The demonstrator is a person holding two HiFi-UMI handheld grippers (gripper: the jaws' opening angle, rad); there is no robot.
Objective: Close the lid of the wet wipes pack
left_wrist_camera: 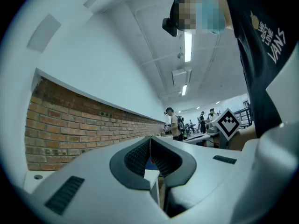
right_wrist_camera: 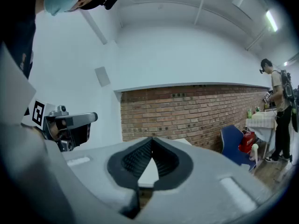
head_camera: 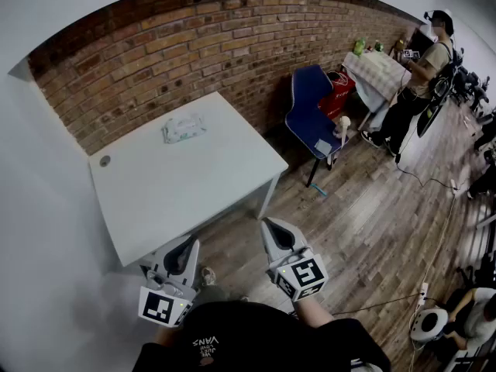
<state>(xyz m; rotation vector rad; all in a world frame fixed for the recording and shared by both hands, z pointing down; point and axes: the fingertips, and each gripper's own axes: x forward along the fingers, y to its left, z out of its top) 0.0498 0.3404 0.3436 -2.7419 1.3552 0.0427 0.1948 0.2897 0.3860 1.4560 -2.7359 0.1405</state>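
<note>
The wet wipes pack (head_camera: 184, 128), pale green and white, lies flat at the far side of the white table (head_camera: 178, 184), near the brick wall; its lid is too small to make out. Both grippers are held close to my body, off the table's near edge and far from the pack. My left gripper (head_camera: 191, 242) is shut with nothing in it, its tips touching in the left gripper view (left_wrist_camera: 150, 138). My right gripper (head_camera: 268, 223) is also shut and empty, its pads meeting in the right gripper view (right_wrist_camera: 152, 139). The pack shows in neither gripper view.
A brick wall (head_camera: 194, 45) runs behind the table. To the right stand a blue chair (head_camera: 310, 107), a red bag (head_camera: 339, 95) and a cloth-covered table (head_camera: 376, 72) with a person (head_camera: 418, 76) beside it. Cables (head_camera: 434, 246) trail over the wooden floor.
</note>
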